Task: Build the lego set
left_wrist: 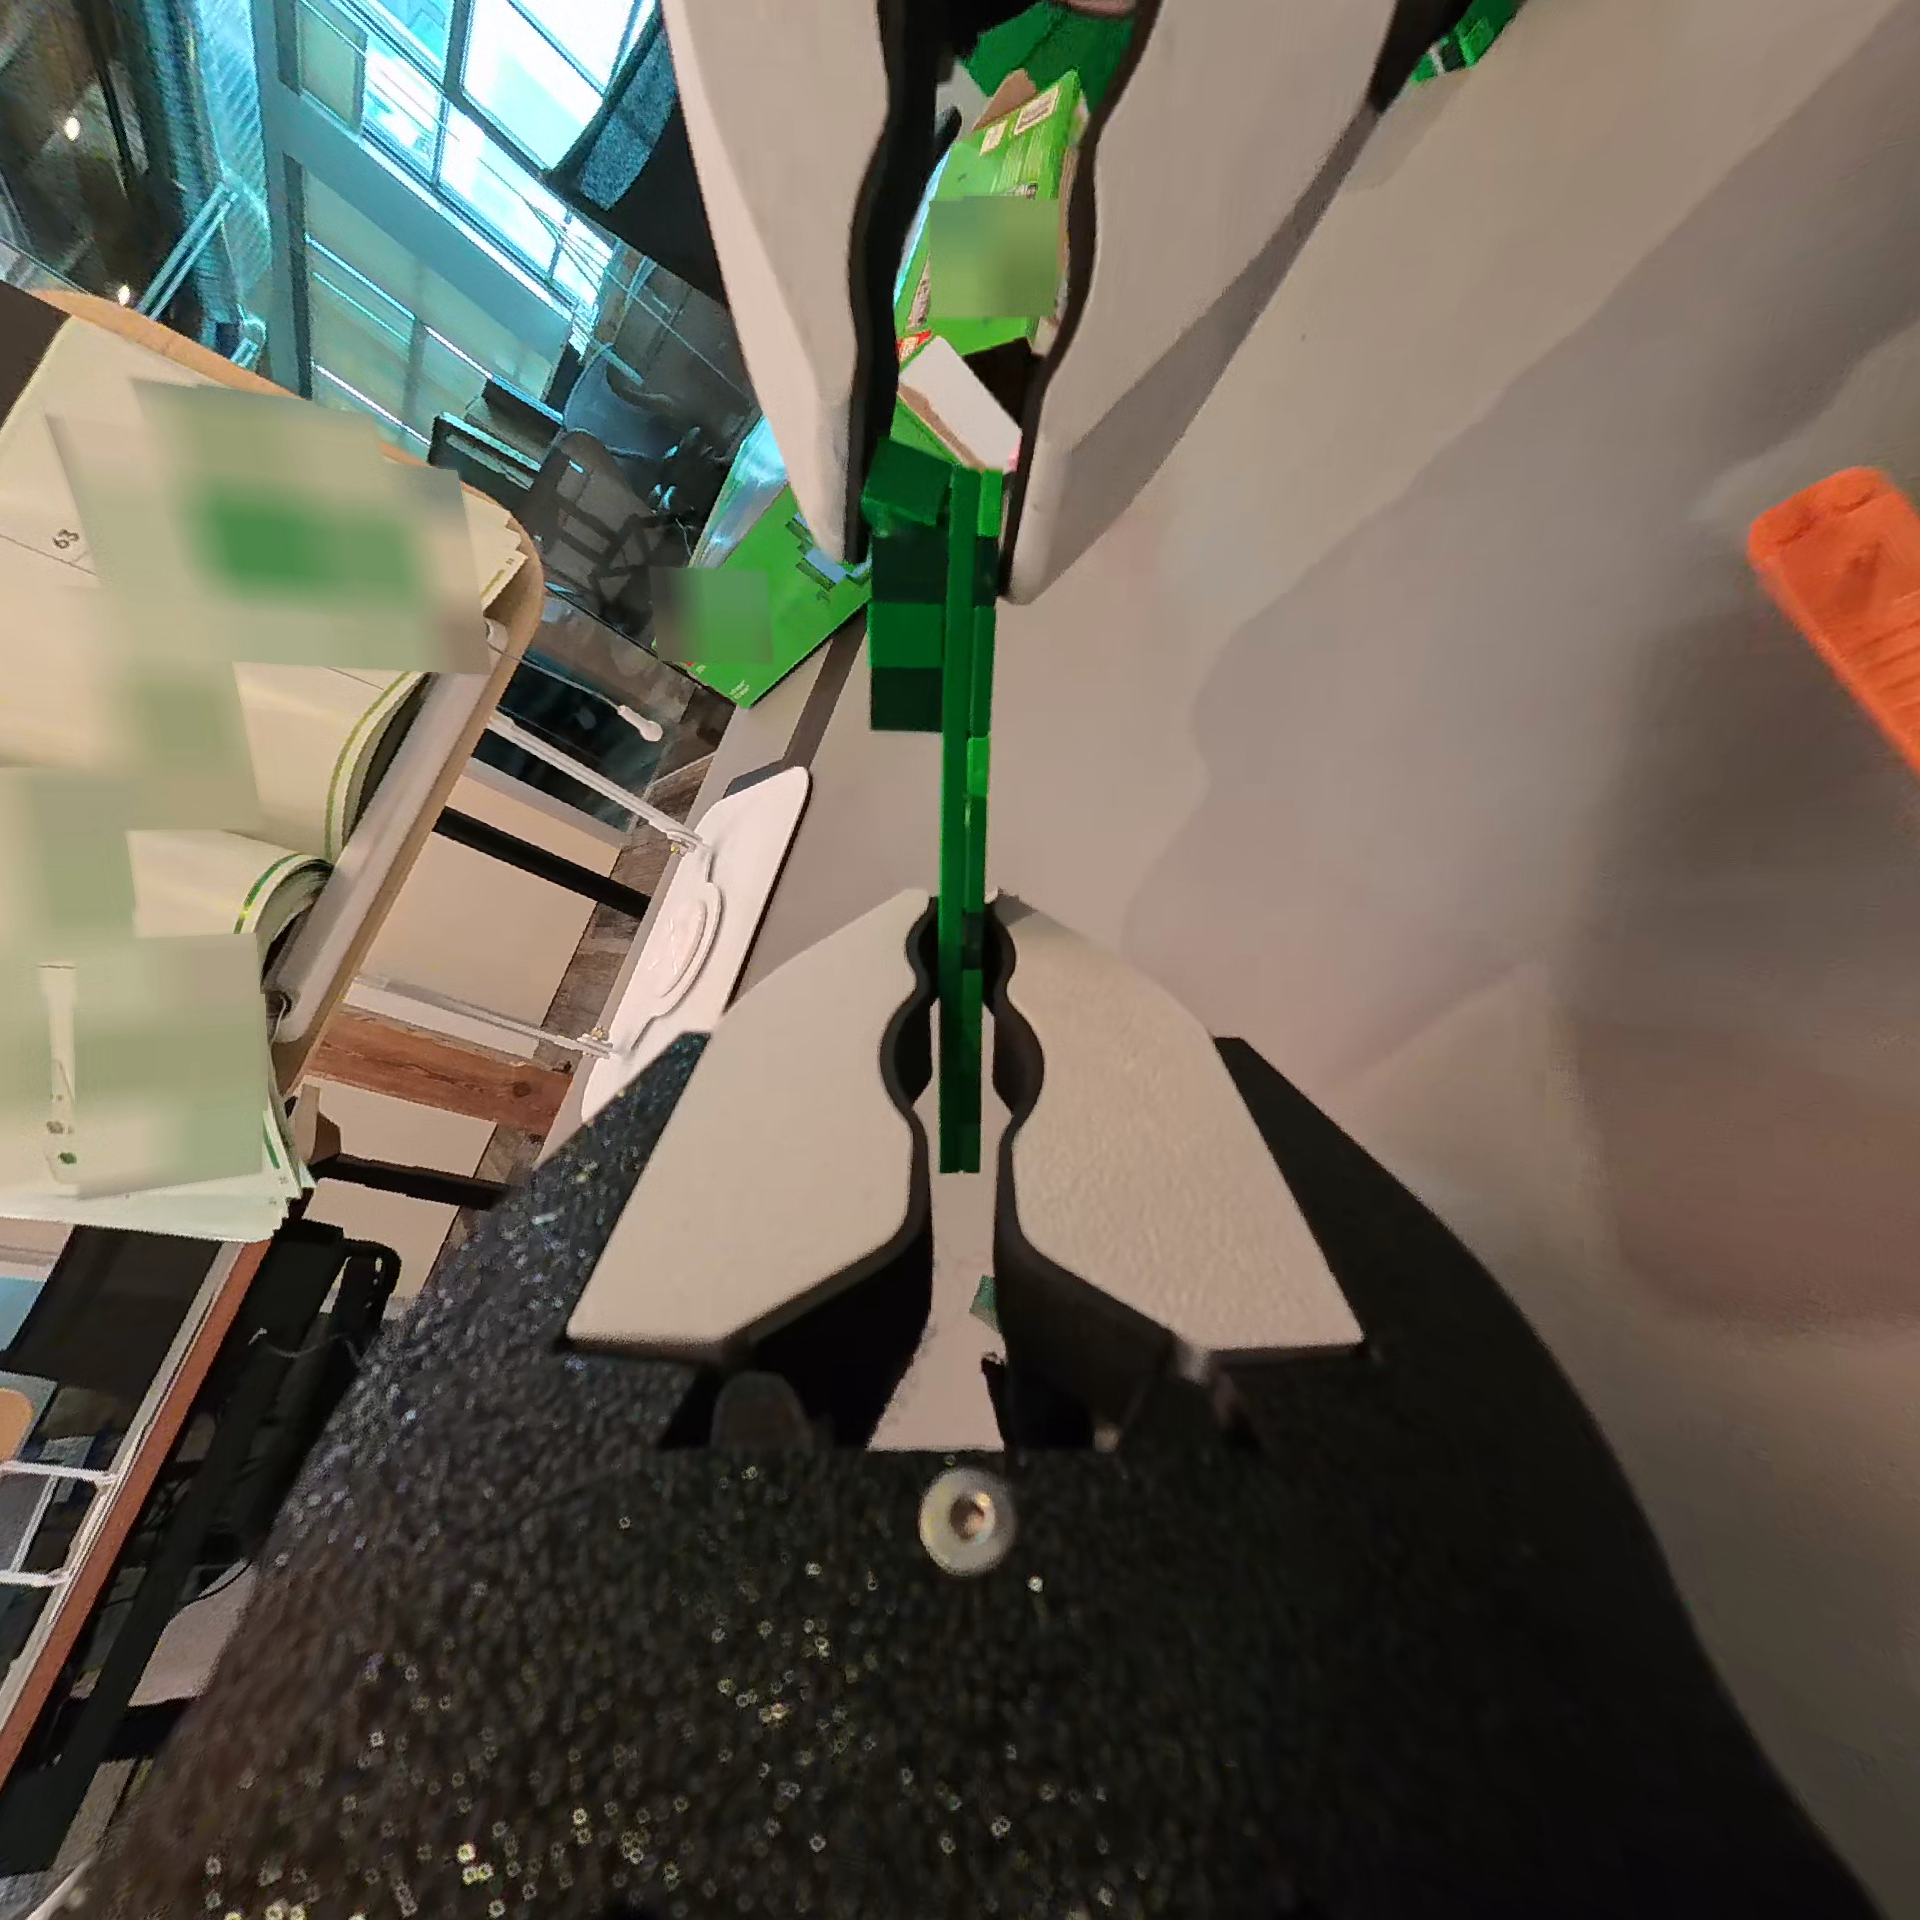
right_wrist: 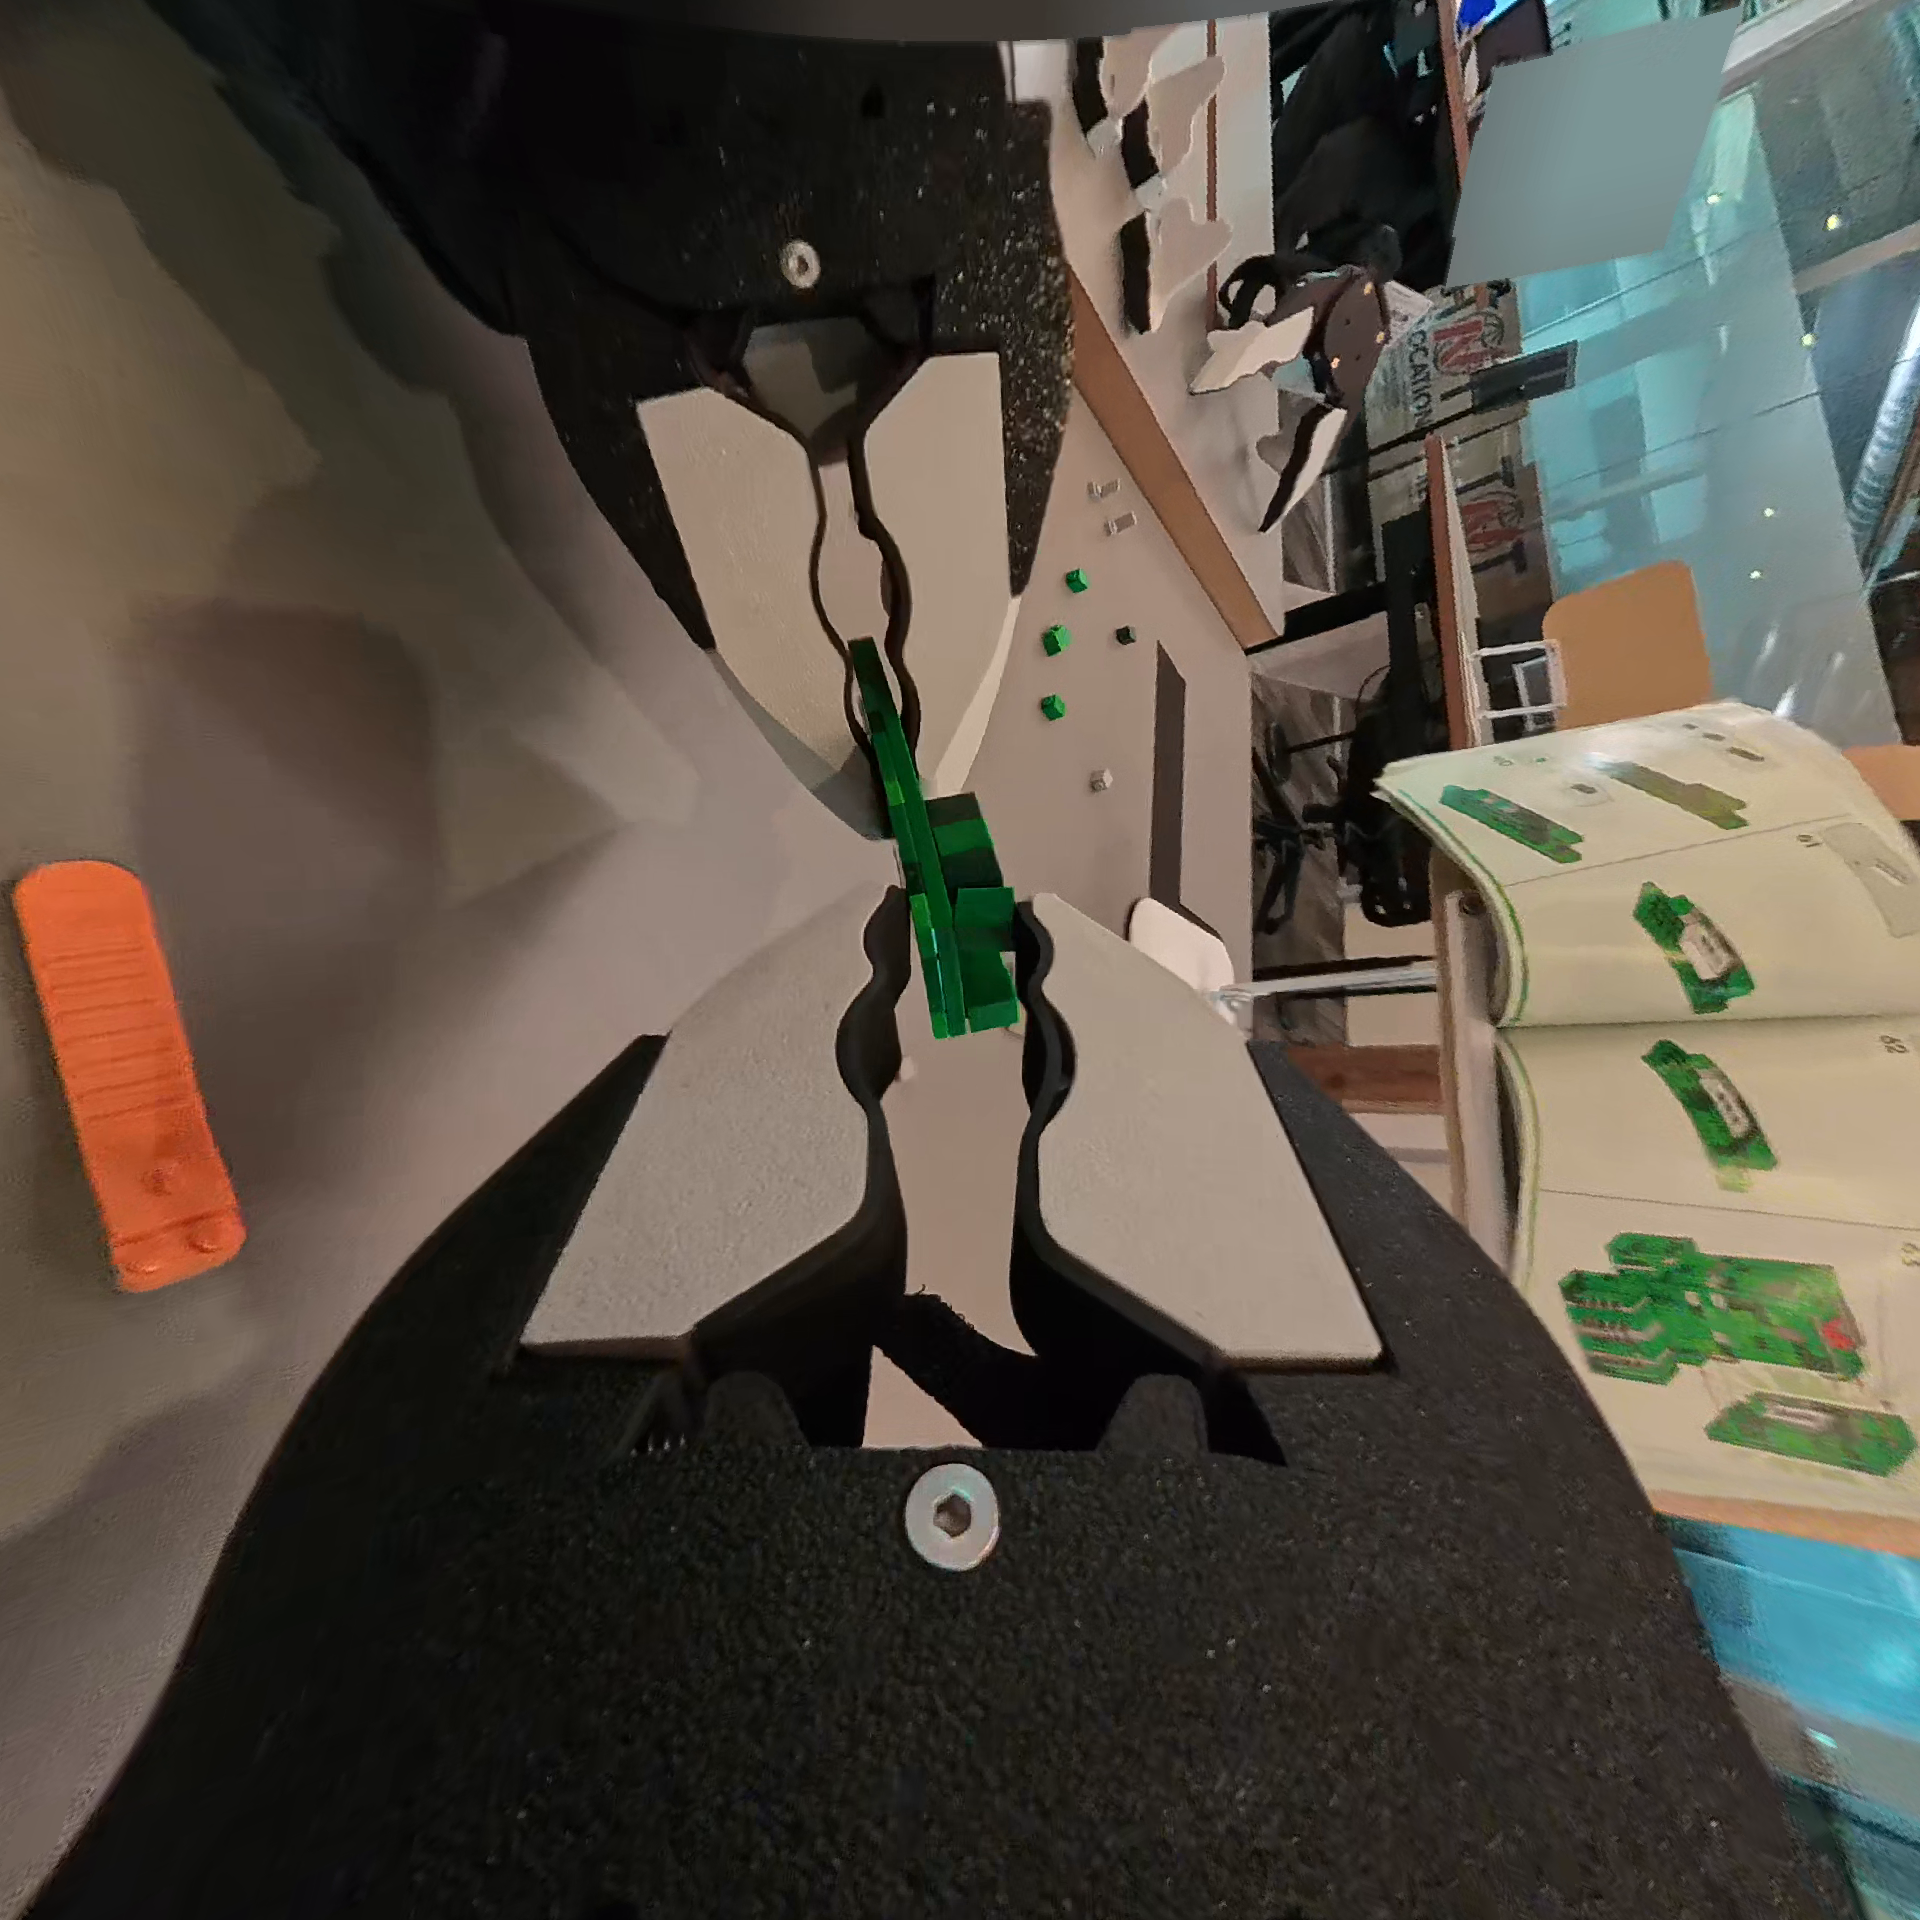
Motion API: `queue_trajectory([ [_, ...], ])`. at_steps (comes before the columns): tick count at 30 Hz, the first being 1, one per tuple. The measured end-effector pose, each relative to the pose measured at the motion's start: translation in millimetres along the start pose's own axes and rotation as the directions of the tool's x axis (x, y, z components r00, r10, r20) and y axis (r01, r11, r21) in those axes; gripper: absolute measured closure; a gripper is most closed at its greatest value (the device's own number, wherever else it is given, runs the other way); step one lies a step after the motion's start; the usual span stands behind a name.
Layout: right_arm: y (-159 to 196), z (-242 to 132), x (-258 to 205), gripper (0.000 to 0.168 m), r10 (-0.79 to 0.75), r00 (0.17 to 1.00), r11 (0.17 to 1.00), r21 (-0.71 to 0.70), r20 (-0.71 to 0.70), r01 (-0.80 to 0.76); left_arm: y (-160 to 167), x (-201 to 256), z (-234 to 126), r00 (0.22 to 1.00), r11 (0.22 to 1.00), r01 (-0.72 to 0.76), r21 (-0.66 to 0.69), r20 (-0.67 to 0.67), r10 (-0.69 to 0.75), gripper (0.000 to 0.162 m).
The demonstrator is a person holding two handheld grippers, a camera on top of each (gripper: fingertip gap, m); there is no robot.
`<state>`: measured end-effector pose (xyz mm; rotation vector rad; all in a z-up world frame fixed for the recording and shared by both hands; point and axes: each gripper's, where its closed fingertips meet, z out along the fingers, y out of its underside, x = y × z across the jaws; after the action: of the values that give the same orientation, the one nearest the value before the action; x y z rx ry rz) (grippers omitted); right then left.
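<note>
Left wrist view: the left gripper (left_wrist: 961, 997) is squeezed tight on one end of a long, thin green lego strip (left_wrist: 964, 831), held up above the grey table (left_wrist: 1455, 727). The right gripper (left_wrist: 935, 530) comes in from the far side, nose to nose with it, and pinches the strip's other end, where darker green bricks (left_wrist: 906, 634) stick out. Its fingers sit a little wider apart, closed around strip and bricks together. An orange brick tool (right_wrist: 125, 1070) lies on the table, well apart from the strip. An open instruction booklet (right_wrist: 1683, 1091) stands beside the strip, and small loose green bricks (right_wrist: 1055, 670) lie on the table near it.
</note>
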<state>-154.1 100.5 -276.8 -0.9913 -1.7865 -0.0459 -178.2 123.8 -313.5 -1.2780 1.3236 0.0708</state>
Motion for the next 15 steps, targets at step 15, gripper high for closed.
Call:
queue_trajectory([
  [15,12.4,2.1,-14.8,0.151,0.003,0.987,0.981,-0.193,0.164,0.029,5.7,9.6,3.3,0.998,0.998,-0.039,-0.05,-0.052,0.036,0.156],
])
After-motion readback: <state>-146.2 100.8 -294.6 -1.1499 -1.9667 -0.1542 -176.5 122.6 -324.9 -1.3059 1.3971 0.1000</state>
